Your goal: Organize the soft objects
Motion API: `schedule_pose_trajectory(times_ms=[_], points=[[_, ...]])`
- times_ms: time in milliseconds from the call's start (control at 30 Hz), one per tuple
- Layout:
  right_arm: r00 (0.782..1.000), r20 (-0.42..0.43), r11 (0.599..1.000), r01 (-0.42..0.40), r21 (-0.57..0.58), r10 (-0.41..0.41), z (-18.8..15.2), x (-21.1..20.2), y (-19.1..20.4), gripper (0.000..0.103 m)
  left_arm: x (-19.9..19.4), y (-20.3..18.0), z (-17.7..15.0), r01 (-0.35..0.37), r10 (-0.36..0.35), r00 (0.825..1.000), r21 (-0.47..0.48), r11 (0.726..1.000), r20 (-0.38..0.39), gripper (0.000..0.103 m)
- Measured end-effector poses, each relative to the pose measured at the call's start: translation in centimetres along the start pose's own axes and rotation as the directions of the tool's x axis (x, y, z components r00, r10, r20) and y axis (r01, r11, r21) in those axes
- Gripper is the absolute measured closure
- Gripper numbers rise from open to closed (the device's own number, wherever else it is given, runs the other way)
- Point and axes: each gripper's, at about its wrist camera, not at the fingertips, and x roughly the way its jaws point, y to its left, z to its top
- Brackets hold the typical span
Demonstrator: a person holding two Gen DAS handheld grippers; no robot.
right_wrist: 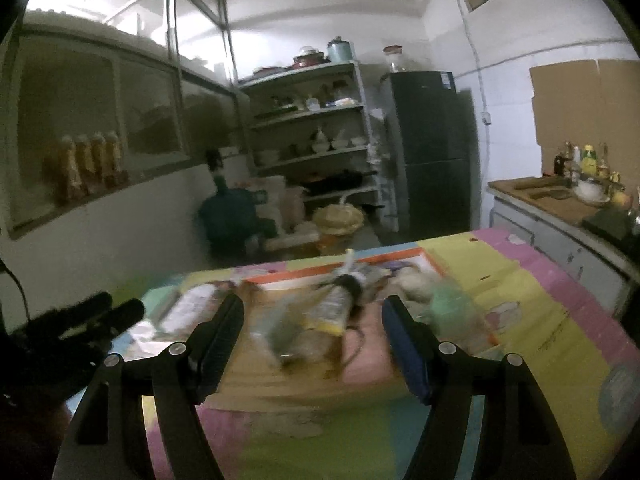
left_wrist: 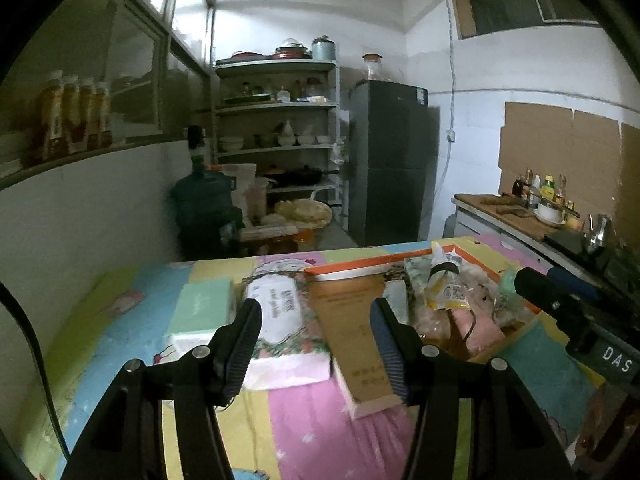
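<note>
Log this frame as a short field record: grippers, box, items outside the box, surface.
left gripper: open, empty, above the table
right gripper: open, empty, facing the box
cardboard box: open, holding a heap of soft packets and pouches
floral tissue pack: on the mat, left of the box
green tissue pack: beside it, further left
surface: pastel patchwork mat

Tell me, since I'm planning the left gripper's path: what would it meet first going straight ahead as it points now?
Most likely the cardboard box's brown flap, which lies between the open left gripper fingers, with the floral tissue pack just left of that line. Depth is hard to judge here.
</note>
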Motion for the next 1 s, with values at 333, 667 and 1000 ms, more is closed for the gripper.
schedule_pose_trajectory(times_ms=[333,667,1000], points=[[1.0,-0.02,0.999,0.006,-0.043,-0.007,-1.9,-1.8,5.5,0.03,-3.4,2.5,-1.8,-0.054,0.054,0.998,-0.041,0.998,-0.01,0.047],[1.0,-0.017,0.998,0.015,-0.063,-0.016,-4.0,-4.5,10.0,0.03,-7.0,4.3,-3.4,-0.099,0.099,0.995,-0.058,0.993,-0.002,0.047],[0.999,-0.016,0.998,0.028,-0.06,-0.029,-5.4,-7.2,12.1,0.03,-10.4,4.9,-4.6,-0.108,0.11,0.994,-0.08,0.991,0.023,0.047]])
